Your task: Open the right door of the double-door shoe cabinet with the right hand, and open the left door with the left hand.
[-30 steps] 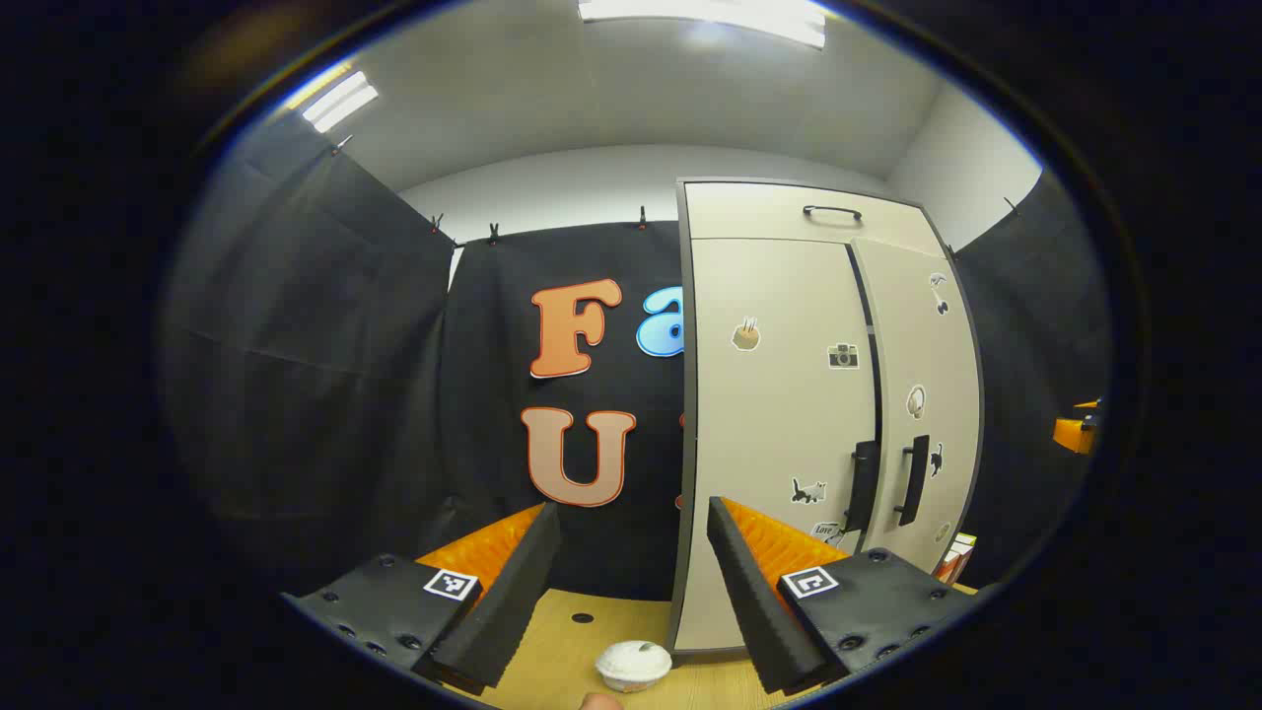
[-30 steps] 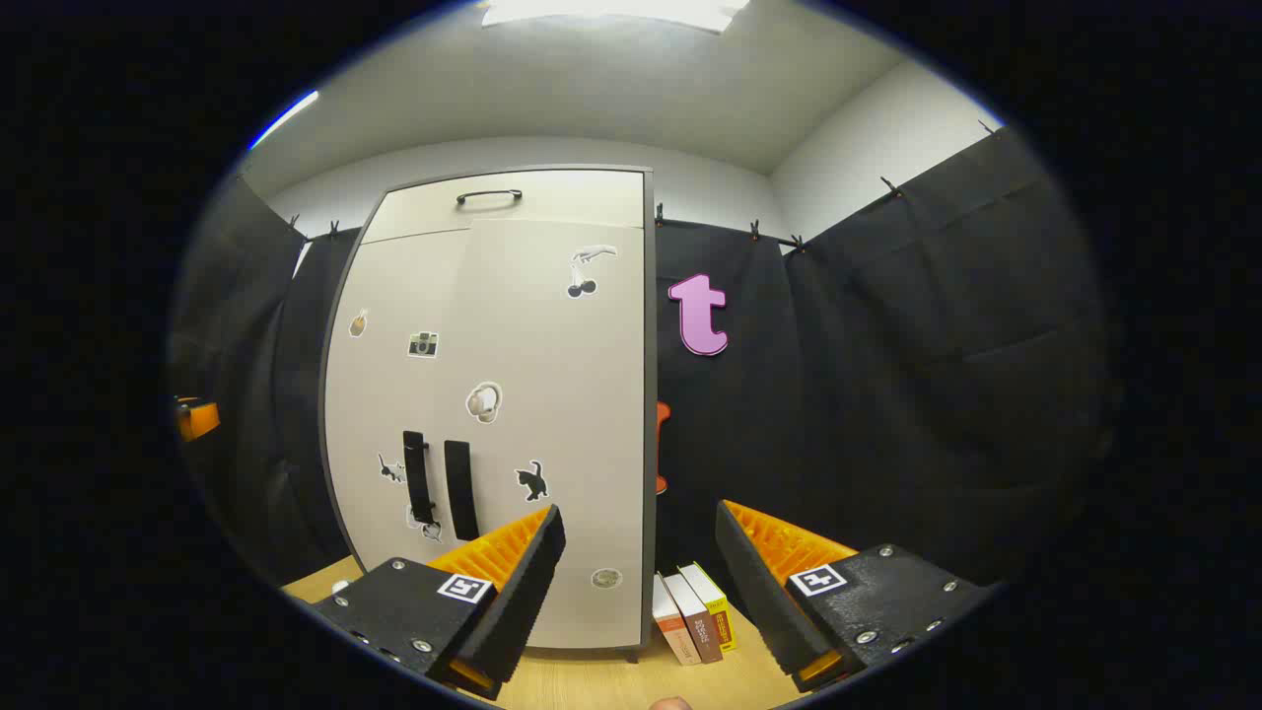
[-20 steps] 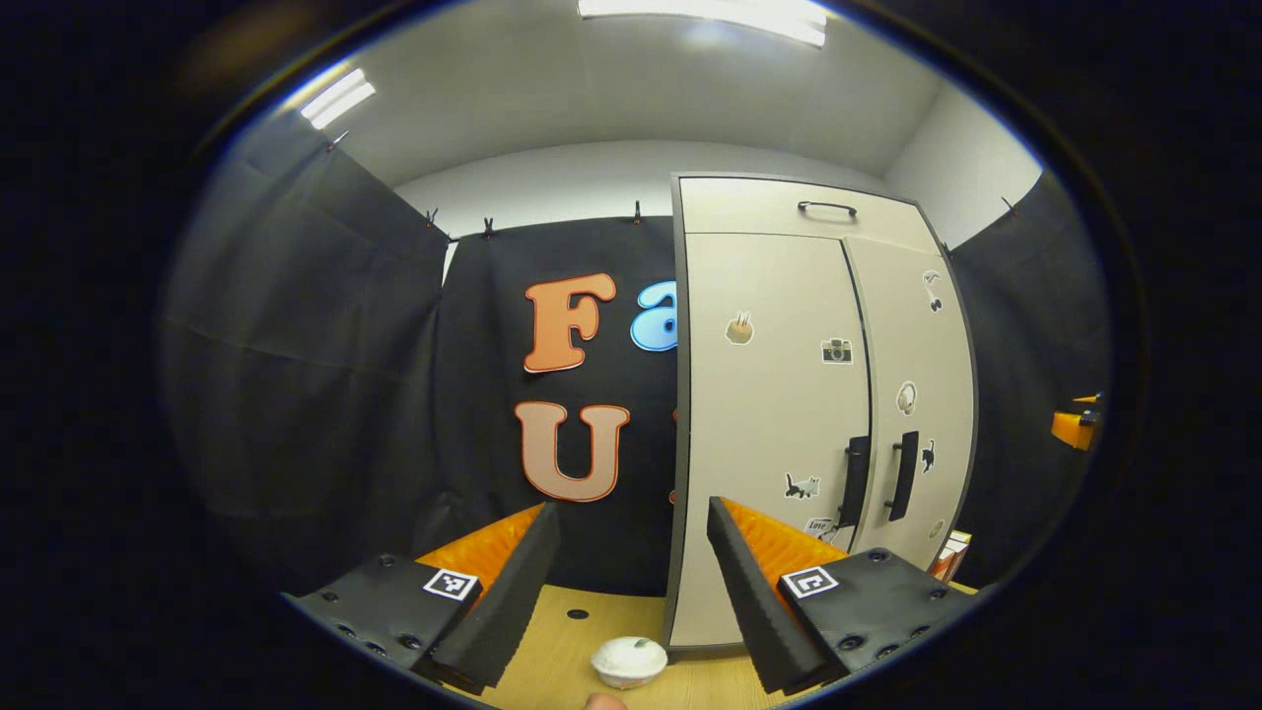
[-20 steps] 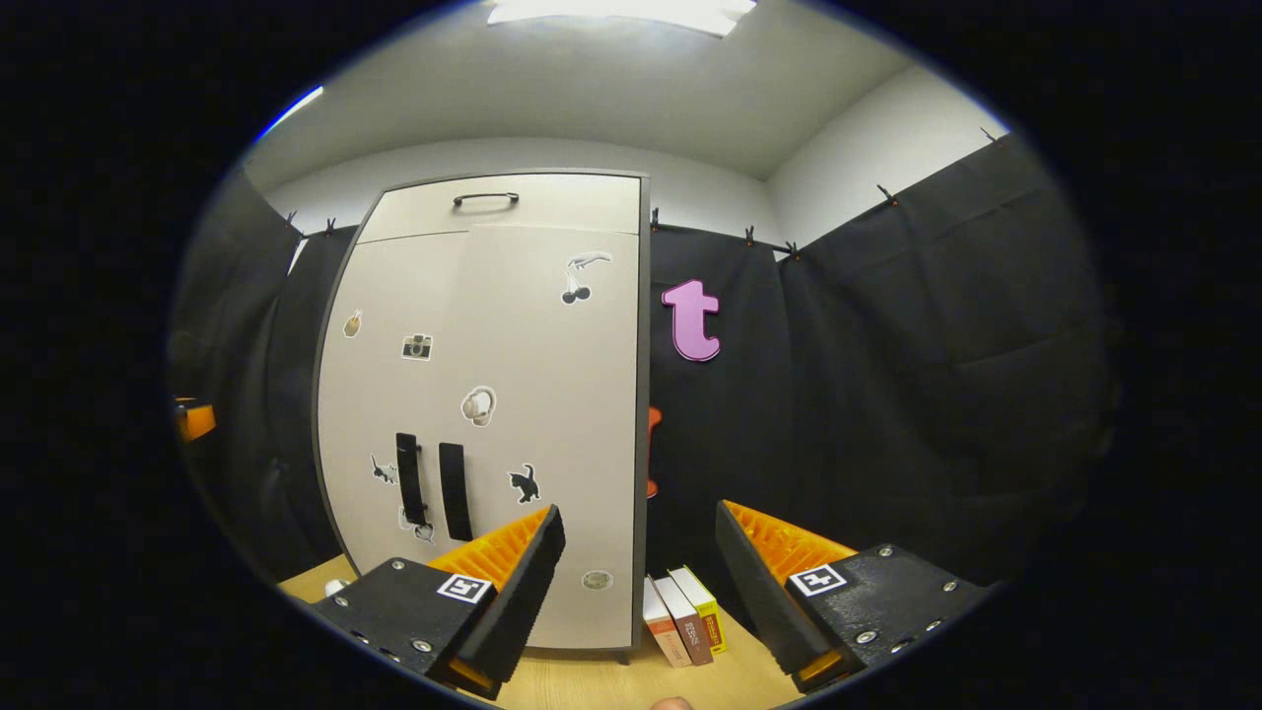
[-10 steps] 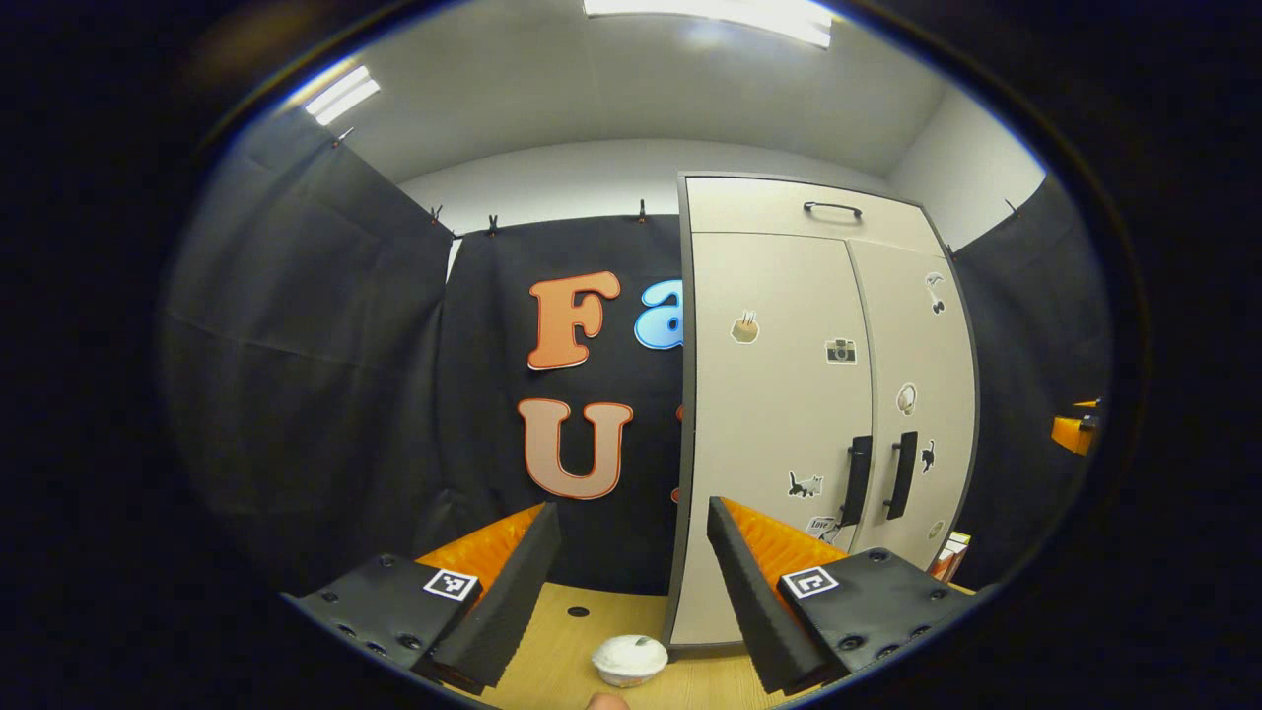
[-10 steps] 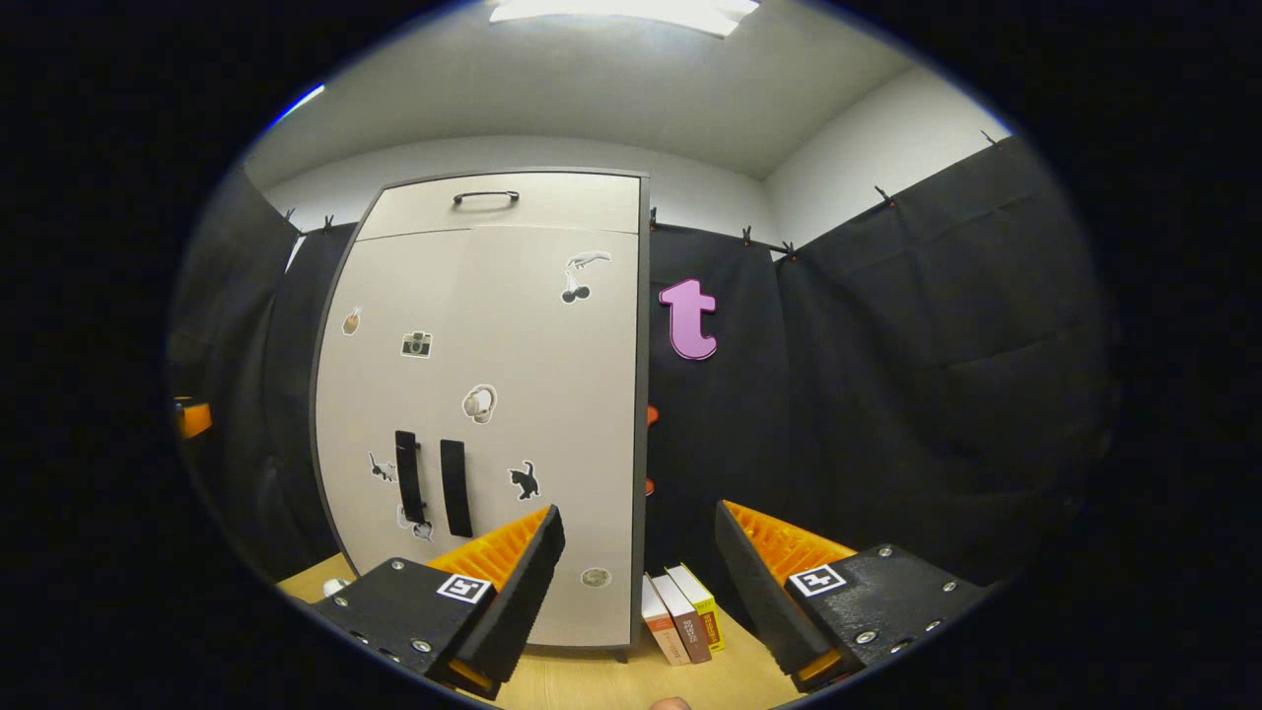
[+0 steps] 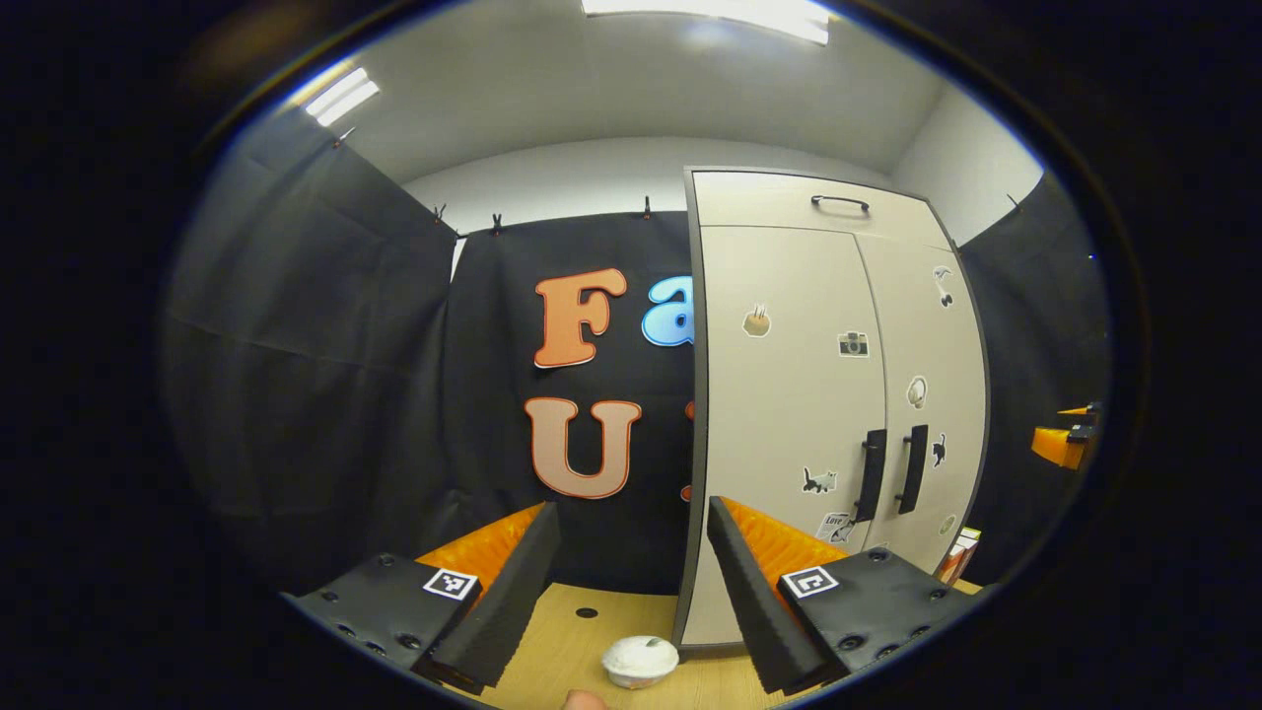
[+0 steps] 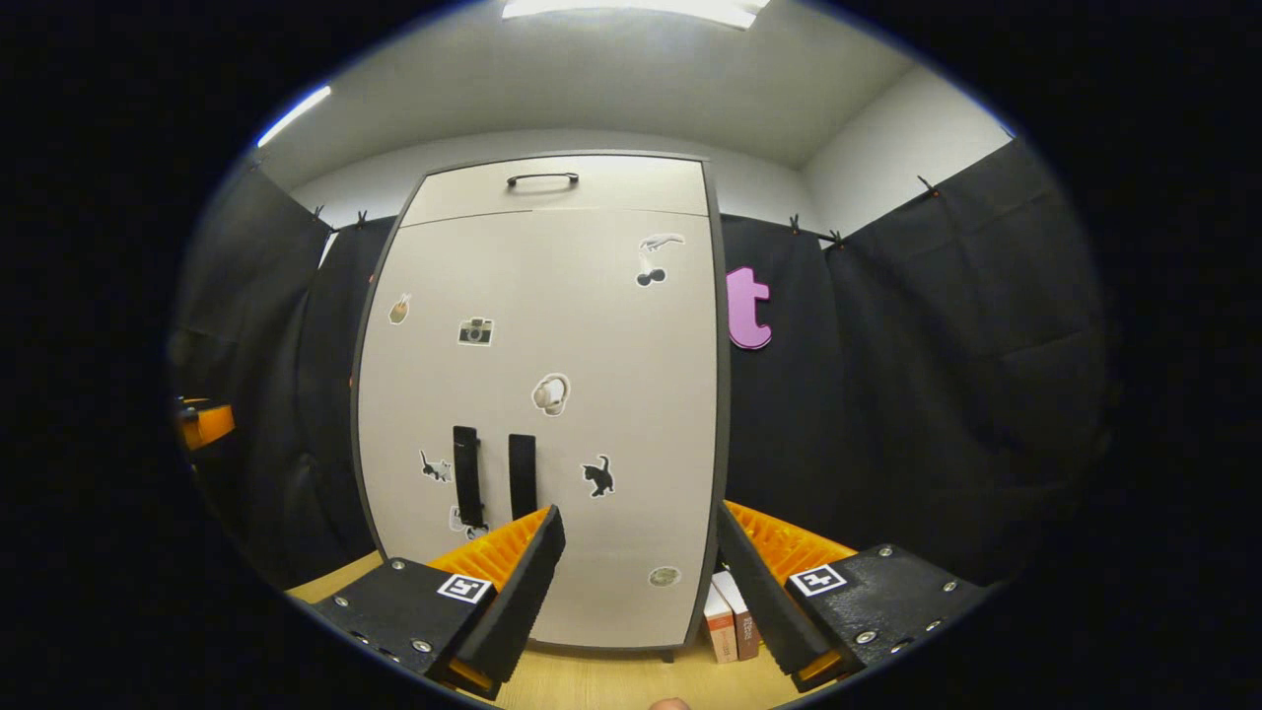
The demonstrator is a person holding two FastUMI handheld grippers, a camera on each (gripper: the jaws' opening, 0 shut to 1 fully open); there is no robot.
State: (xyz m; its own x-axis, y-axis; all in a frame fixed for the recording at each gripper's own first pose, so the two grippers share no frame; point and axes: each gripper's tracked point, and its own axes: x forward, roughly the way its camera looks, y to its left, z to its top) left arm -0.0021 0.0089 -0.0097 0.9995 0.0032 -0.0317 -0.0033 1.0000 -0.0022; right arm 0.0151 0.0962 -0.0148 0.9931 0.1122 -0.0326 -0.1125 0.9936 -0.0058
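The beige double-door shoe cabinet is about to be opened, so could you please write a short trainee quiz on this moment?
1. True or false: both doors of the beige double-door shoe cabinet are shut.
2. What stands beside the cabinet's right foot? A) upright books B) a shoe C) a bottle
3. Fill in: the small white bowl sits on the wooden ____.

Key: 1 true. Neither the left gripper nor the right gripper touches the two black vertical handles. 2 A. 3 table.
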